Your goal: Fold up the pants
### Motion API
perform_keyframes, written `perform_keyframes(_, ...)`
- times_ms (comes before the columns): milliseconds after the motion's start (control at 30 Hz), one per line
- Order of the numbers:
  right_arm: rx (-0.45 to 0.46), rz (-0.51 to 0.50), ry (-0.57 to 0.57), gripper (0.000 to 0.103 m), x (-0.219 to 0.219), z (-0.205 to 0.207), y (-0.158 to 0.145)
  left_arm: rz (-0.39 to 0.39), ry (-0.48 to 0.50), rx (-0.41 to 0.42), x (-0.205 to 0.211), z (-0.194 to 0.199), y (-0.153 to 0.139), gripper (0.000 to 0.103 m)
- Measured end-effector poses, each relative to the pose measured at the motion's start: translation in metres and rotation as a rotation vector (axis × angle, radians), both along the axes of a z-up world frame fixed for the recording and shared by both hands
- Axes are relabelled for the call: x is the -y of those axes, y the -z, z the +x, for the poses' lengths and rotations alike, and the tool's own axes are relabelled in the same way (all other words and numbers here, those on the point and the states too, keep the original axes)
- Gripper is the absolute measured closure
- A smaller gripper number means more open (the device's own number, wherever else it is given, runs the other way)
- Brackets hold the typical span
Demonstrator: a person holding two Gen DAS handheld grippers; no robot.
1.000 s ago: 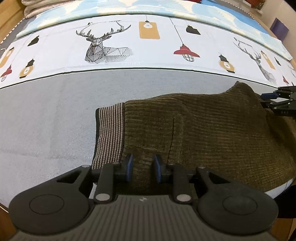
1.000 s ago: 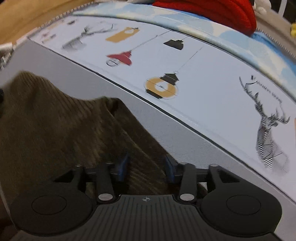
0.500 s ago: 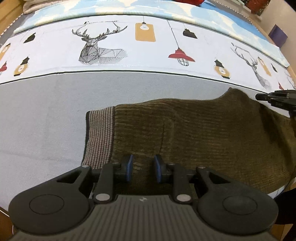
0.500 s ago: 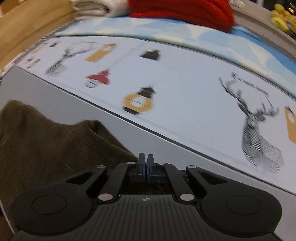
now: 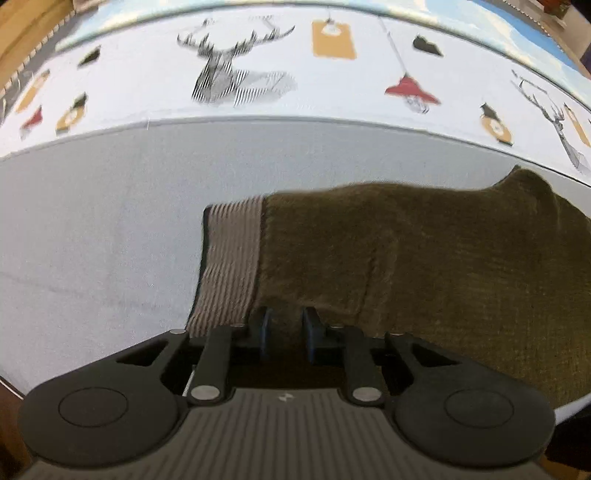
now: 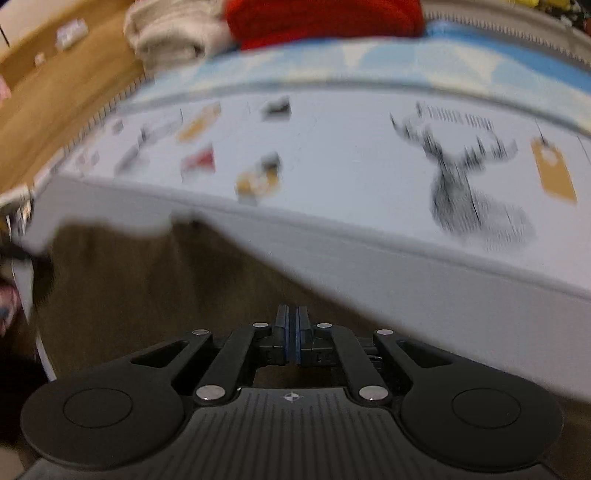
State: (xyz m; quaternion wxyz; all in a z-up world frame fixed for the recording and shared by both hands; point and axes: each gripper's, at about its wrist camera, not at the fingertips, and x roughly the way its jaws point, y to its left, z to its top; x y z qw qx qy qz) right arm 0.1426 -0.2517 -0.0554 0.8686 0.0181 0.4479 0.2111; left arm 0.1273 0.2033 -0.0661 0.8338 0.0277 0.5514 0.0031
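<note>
Olive-brown corduroy pants (image 5: 424, 258) lie across a grey bed cover (image 5: 92, 240), their striped waistband (image 5: 232, 258) at the left end. My left gripper (image 5: 288, 332) sits at the pants' near edge just right of the waistband. Its jaws are closing, with a ridge of cloth filling the narrow gap between the pads. My right gripper (image 6: 292, 325) is shut, pads together, at the slanting edge of the pants (image 6: 147, 295). Brown cloth spreads under it and to both sides. The right wrist view is blurred.
A white sheet (image 5: 258, 55) printed with deer and lamps covers the bed beyond the grey band. A red knit bundle (image 6: 321, 14) and a folded beige cloth (image 6: 170, 37) lie at the far side. Wooden floor (image 6: 55, 92) shows past the bed's left edge.
The right gripper shut at the pants' edge, then swept sideways and left the left wrist view. The left jaws narrowed slightly on the cloth and barely moved.
</note>
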Motion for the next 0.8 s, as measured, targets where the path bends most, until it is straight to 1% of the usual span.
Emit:
perform_keyframes(67,-0.025,-0.037,0.025,0.100,0.018,-0.014,0.011,-0.005,0.013,0.029,0.014,0.000,-0.007,0.080)
perform_keyframes(167,-0.032,-0.105,0.127,0.100,0.058,-0.036,0.023,-0.052,0.050,0.090,0.042,-0.001,-0.019,0.079)
perform_keyframes(233,-0.030,-0.195,0.270,0.101,0.093,-0.050,0.031,-0.072,0.089,0.121,0.065,-0.003,-0.025,0.079)
perform_keyframes(267,-0.030,-0.221,0.351,0.101,0.114,-0.058,0.034,-0.081,0.110,0.136,0.076,-0.004,-0.026,0.079)
perform_keyframes(367,-0.034,-0.196,0.596,0.103,0.181,-0.089,0.036,-0.093,0.185,0.189,0.115,-0.010,-0.032,0.077)
perform_keyframes(433,-0.041,-0.250,0.763,0.103,0.215,-0.113,0.039,-0.077,0.226,0.209,0.141,-0.014,-0.033,0.077)
perform_keyframes(500,-0.063,-0.270,0.913,0.101,0.244,-0.137,0.040,-0.068,0.255,0.225,0.161,-0.018,-0.034,0.077)
perform_keyframes(533,-0.054,-0.255,0.987,0.101,0.257,-0.150,0.036,-0.066,0.266,0.239,0.170,-0.020,-0.037,0.077)
perform_keyframes(567,-0.026,-0.219,1.057,0.100,0.268,-0.165,0.029,-0.066,0.272,0.255,0.178,-0.021,-0.039,0.077)
perform_keyframes(600,0.025,-0.153,1.132,0.099,0.280,-0.185,0.018,-0.068,0.279,0.273,0.185,-0.024,-0.044,0.077)
perform_keyframes(667,0.130,-0.014,1.232,0.097,0.296,-0.222,-0.001,-0.083,0.294,0.311,0.197,-0.033,-0.057,0.076)
perform_keyframes(700,0.167,0.054,1.259,0.089,0.301,-0.240,-0.007,-0.085,0.304,0.325,0.204,-0.039,-0.064,0.073)
perform_keyframes(733,0.189,0.115,1.283,0.078,0.308,-0.256,-0.008,-0.083,0.312,0.334,0.209,-0.046,-0.071,0.070)
perform_keyframes(800,0.201,0.246,1.362,0.068,0.317,-0.292,0.001,-0.076,0.341,0.359,0.222,-0.065,-0.082,0.061)
